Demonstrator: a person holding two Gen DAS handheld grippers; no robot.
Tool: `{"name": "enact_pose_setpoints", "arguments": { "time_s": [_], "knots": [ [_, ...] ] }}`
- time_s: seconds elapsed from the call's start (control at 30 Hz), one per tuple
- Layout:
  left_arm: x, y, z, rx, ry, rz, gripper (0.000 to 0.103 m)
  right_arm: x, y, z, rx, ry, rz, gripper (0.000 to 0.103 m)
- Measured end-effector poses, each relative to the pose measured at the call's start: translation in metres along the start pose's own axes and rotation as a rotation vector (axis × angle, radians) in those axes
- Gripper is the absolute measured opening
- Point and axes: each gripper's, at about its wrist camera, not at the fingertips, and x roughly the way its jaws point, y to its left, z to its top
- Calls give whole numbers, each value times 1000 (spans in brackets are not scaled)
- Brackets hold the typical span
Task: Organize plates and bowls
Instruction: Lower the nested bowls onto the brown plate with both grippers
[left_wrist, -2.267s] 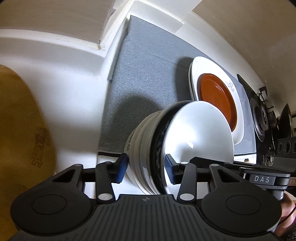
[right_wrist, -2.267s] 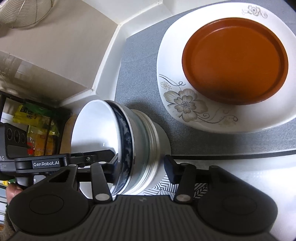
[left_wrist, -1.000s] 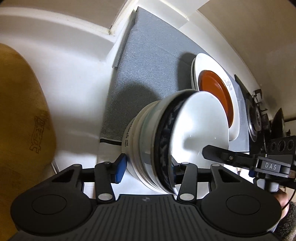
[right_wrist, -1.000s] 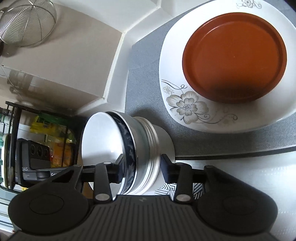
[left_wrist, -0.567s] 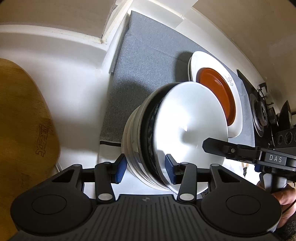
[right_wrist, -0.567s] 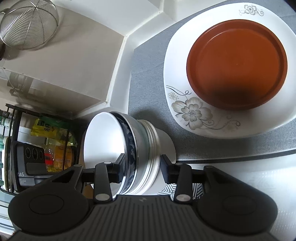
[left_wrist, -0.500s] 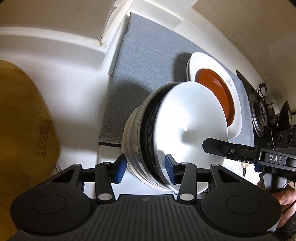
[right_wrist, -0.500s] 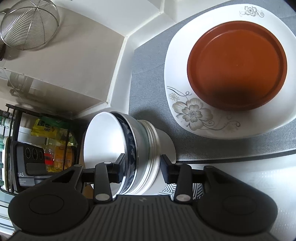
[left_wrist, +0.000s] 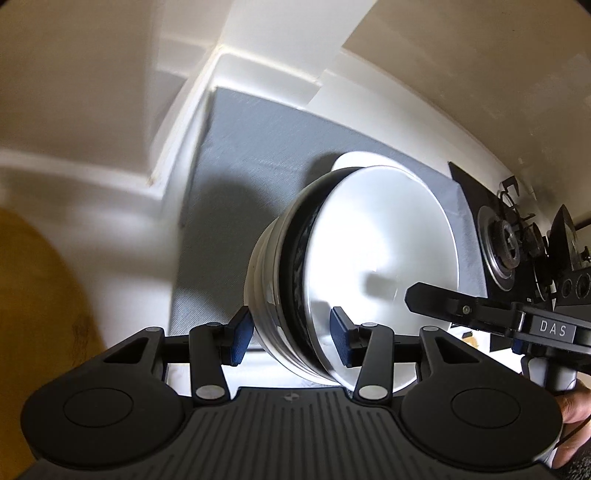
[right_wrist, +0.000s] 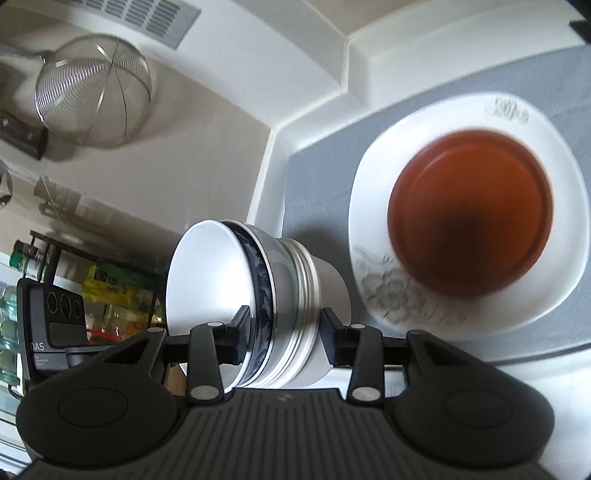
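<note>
A stack of nested bowls (left_wrist: 354, 266), white with one dark blue patterned rim, hangs in the air between both grippers. My left gripper (left_wrist: 290, 338) is shut across one side of the stack's rims. My right gripper (right_wrist: 286, 334) is shut across the opposite side of the bowl stack (right_wrist: 258, 299). The right gripper also shows in the left wrist view (left_wrist: 480, 314). A brown plate (right_wrist: 469, 218) lies on a white flowered plate (right_wrist: 369, 236) on the grey mat (right_wrist: 317, 177), to the right of the stack. In the left wrist view the stack hides most of these plates.
A wooden board (left_wrist: 40, 314) lies at the left. A gas burner (left_wrist: 506, 243) stands at the right beyond the mat (left_wrist: 240, 155). A wire strainer (right_wrist: 92, 88) hangs on the wall. A rack with bottles and packets (right_wrist: 99, 291) is at the left of the right wrist view.
Both grippers have lifted the bowl stack higher and carried it toward the plates; the stack now covers the brown plate in the left wrist view. Both views are motion-blurred.
</note>
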Motion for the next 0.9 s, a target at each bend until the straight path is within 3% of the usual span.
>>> {"name": "enact_pose_setpoints", "arguments": {
  "time_s": [0.53,0.9],
  "knots": [
    [13,-81,70,131,-34,-52,48,-65,-13,61,-9,-198,-70,44],
    [43,-102,101,155,-9,-46,48,-69,-31,80,-1,-241,-119,44]
  ]
}}
